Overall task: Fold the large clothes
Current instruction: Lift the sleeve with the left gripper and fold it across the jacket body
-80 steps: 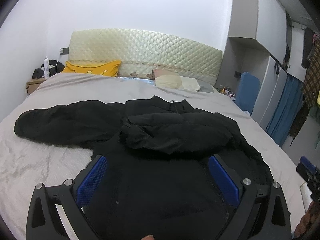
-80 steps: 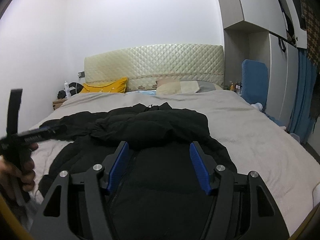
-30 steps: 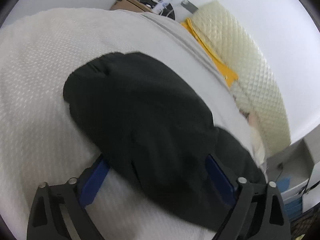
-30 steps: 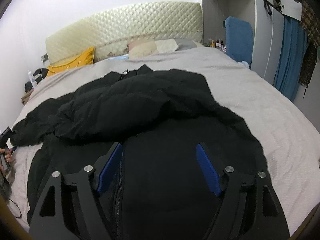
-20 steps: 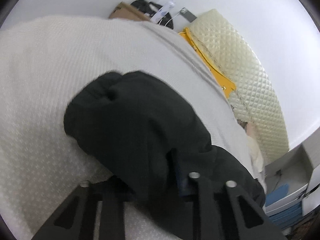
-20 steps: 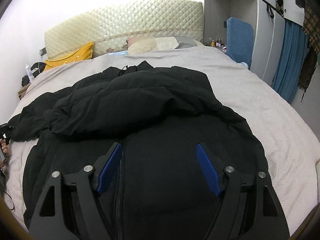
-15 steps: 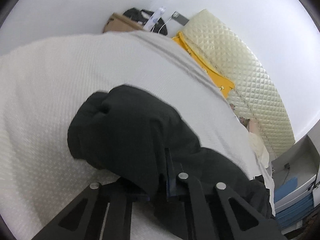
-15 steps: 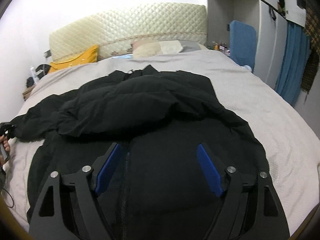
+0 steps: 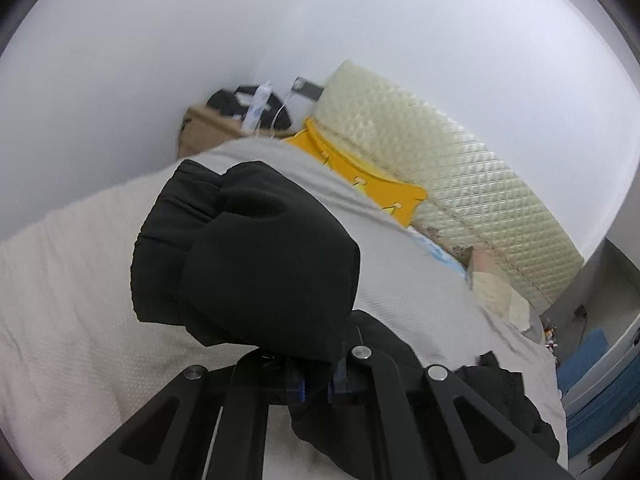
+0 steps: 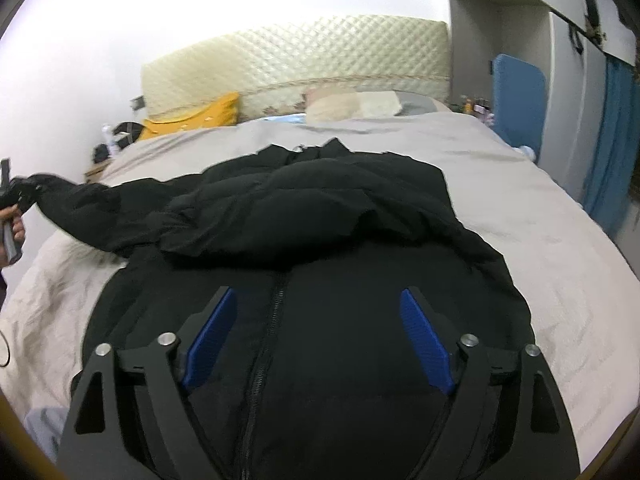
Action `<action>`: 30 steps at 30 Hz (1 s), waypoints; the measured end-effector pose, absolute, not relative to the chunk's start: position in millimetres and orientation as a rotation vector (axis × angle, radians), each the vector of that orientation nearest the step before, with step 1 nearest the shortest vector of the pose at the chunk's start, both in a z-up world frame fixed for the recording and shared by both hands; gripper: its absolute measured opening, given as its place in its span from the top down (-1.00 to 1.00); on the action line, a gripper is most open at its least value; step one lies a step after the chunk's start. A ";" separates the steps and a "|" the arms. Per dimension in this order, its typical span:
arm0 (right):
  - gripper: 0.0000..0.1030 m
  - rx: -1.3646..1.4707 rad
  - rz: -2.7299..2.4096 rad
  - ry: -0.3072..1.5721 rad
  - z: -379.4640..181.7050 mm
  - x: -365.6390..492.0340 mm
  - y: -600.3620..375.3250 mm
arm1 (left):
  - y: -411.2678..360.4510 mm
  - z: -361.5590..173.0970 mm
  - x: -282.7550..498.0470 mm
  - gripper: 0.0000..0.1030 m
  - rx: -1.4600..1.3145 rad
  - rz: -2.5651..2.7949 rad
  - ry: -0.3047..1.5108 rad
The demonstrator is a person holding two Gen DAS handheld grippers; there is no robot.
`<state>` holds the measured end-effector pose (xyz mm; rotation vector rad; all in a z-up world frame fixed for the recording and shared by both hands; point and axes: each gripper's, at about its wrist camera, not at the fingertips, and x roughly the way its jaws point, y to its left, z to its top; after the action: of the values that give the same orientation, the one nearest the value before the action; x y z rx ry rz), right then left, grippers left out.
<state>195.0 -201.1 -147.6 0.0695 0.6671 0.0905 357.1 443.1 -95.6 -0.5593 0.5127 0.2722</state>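
Note:
A large black puffer jacket (image 10: 320,264) lies front up on the grey bed (image 10: 540,216), zipper down its middle, with one sleeve folded across the chest. My left gripper (image 9: 316,388) is shut on the end of the jacket's other sleeve (image 9: 248,256) and holds it raised off the bed; that gripper also shows at the left edge of the right wrist view (image 10: 12,196). My right gripper (image 10: 320,336) is open and empty, hovering over the jacket's lower front.
A quilted cream headboard (image 10: 304,68), a yellow pillow (image 10: 192,120) and a beige pillow (image 10: 352,106) are at the bed's head. A nightstand with a bottle (image 9: 256,116) stands at the left. A wardrobe and blue curtain (image 10: 608,148) are at the right.
My left gripper swung to the outstretched sleeve, closed on its end and lifted it off the bed. My right gripper stayed open over the jacket's front.

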 end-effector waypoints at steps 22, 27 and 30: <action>-0.99 0.055 0.114 0.528 -126.2 134.2 -251.0 | 241.7 63.9 311.6 0.93 -0.297 0.176 0.392; -0.99 0.084 0.112 0.505 -121.1 127.6 -269.7 | 178.0 93.3 315.2 0.93 -0.232 0.094 0.378; -0.99 0.108 0.101 0.490 -118.4 124.8 -284.8 | 134.9 108.2 322.4 0.93 -0.206 0.027 0.398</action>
<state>124.8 -284.8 -118.4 0.1081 0.4901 0.1006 322.4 134.9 108.2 -0.2057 0.3985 0.0270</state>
